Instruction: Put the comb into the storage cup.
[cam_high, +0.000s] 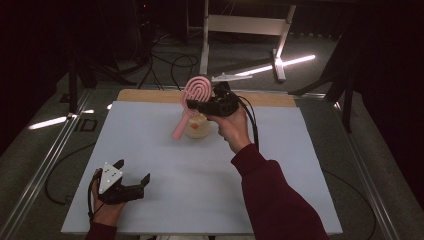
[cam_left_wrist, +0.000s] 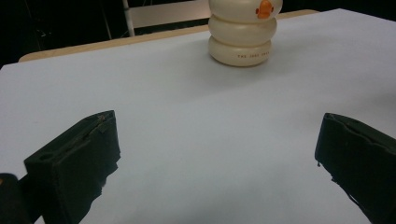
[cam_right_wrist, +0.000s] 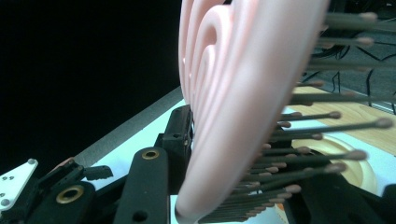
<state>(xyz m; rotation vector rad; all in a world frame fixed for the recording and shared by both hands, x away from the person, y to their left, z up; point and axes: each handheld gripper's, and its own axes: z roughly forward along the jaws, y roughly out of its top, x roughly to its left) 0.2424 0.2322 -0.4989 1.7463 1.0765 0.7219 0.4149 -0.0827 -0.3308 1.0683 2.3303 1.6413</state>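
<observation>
A pink hairbrush (cam_high: 195, 90) with a ridged oval back is held up over the far middle of the table, its handle slanting down to the left. My right gripper (cam_high: 194, 106) is shut on its neck. In the right gripper view the hairbrush (cam_right_wrist: 238, 93) stands between the jaws with its dark bristles pointing right. Just below it a cream ringed container (cam_high: 197, 128) with an orange mark stands on the white sheet. At the near left, my left gripper (cam_high: 133, 170) rests open with nothing in it. Its view has the container (cam_left_wrist: 240, 39) far ahead, beyond the wide-apart fingers (cam_left_wrist: 79, 163).
The white sheet (cam_high: 200, 190) covers most of the table, leaving a wooden strip (cam_high: 150, 95) bare at the far edge. On the dark floor behind stand a white frame (cam_high: 245, 25) and loose cables (cam_high: 170, 65). Metal rails run along both sides.
</observation>
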